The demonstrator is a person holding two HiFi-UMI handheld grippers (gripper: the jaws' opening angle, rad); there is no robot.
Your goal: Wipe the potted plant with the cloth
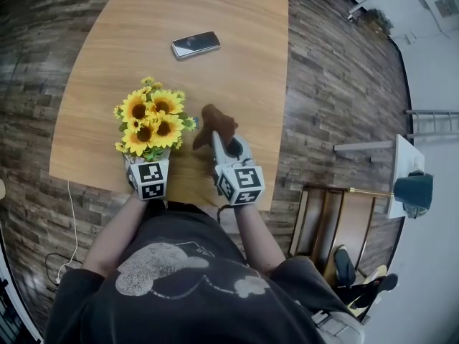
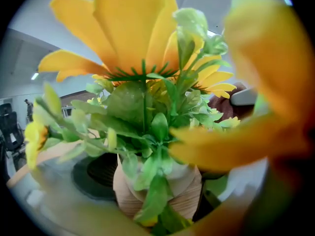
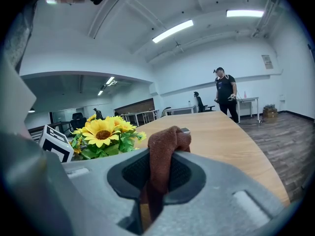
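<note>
The potted plant is a bunch of yellow sunflowers (image 1: 152, 124) in a wood-grained pot (image 2: 125, 193) near the table's front edge. My left gripper (image 1: 148, 165) reaches in under the blooms. In the left gripper view the pot stands between its wide jaws, close by the dark left pad (image 2: 93, 173). Petals hide the right pad, and no pressing on the pot shows. Just right of the plant, my right gripper (image 1: 221, 140) is shut on a brown cloth (image 3: 165, 154), which sticks up bunched beyond the fingertips (image 1: 215, 124).
A dark phone (image 1: 196, 44) lies further back on the wooden table (image 1: 237, 20). The table's right edge runs close beside my right gripper. A wooden chair (image 1: 333, 224) stands on the floor at the right. A person (image 3: 225, 95) stands far across the room.
</note>
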